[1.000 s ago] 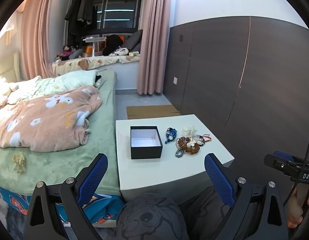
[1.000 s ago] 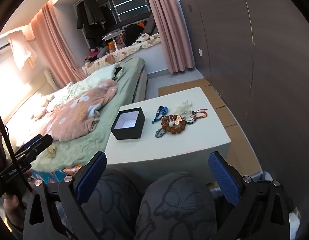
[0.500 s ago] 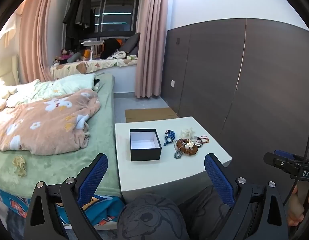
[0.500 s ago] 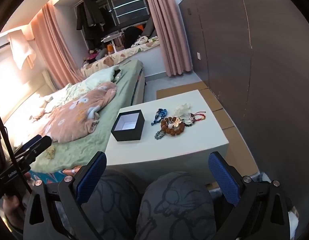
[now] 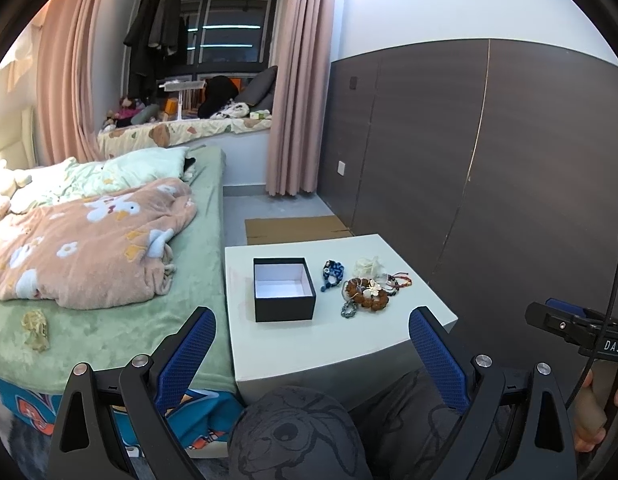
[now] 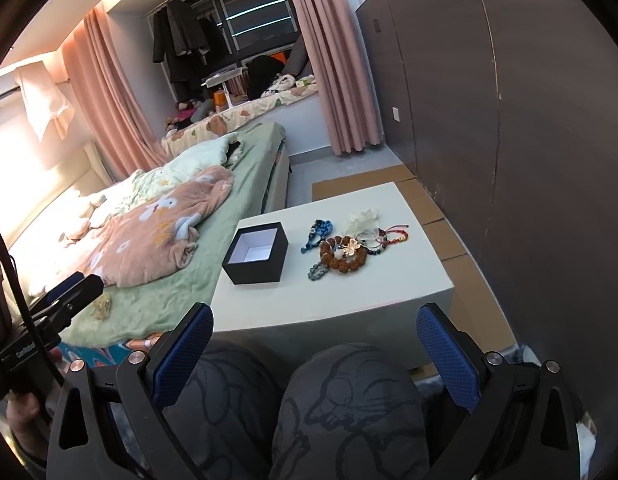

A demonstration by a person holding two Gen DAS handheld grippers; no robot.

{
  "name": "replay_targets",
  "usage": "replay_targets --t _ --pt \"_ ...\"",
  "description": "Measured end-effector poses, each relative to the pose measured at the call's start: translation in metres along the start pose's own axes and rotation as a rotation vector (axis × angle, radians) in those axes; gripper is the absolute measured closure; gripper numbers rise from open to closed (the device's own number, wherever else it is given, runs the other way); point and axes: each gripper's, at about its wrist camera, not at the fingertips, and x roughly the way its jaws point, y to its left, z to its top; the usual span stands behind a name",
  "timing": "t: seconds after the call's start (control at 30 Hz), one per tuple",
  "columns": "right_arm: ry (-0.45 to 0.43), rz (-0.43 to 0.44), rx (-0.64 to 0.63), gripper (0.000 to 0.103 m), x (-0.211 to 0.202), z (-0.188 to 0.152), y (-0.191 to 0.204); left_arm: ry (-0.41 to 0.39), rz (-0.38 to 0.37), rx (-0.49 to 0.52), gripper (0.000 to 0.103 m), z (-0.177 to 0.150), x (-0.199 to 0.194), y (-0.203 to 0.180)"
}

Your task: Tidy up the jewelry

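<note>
Looking along the left gripper [image 5: 311, 354] from its wrist camera, the view shows both blue-padded fingers [image 5: 187, 346] spread wide with nothing between them, held low over the person's knees and well short of the white table [image 5: 341, 344]. The black box [image 5: 284, 304], open and white inside, stands on the table's left half, straight ahead and slightly left of the gap between the fingers. The jewelry lies to the right of the box: a blue beaded bracelet [image 5: 333, 274] nearest it, then a brown bead bracelet [image 5: 367, 294] with a pale butterfly charm on top, a small grey-blue chain [image 5: 349, 310] at its near edge, and thin red cords [image 5: 401, 280] farthest right. The right gripper's body shows at the frame's right edge.

In the right wrist view, the right gripper [image 6: 315, 338] likewise stands wide apart and empty, above the knees and clear of the table. From here the pile sits ahead and almost centred, the brown bead bracelet [image 6: 343, 258] just right of the midline, the box [image 6: 257, 254] off to the left. The blue bracelet [image 6: 317, 234] runs lengthwise away from the camera, roughly along the fingers' direction.

By this layout the right gripper seems nearer the pile and the left nearer the box, so a first pick would likely fall to the right, reaching forward and down; the tangled pieces touch, so one may drag another.
</note>
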Motion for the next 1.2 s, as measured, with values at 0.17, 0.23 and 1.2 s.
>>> replay_targets --t 0.17,0.23,1.2 --pt "0.0 0.001 0.0 0.0 -0.0005 0.0003 -0.0011 0.001 0.0 -0.005 0.006 -0.0007 0.0002 0.0003" --pt "0.0 0.0 0.001 0.0 -0.0006 -0.0001 -0.0006 0.003 -0.001 -0.01 0.006 -0.0012 0.0006 0.0016" --pt "-0.004 -0.005 0.009 0.0 -0.0033 0.0035 -0.0031 0.001 -0.008 -0.001 0.006 0.0006 0.0012 -0.0013"
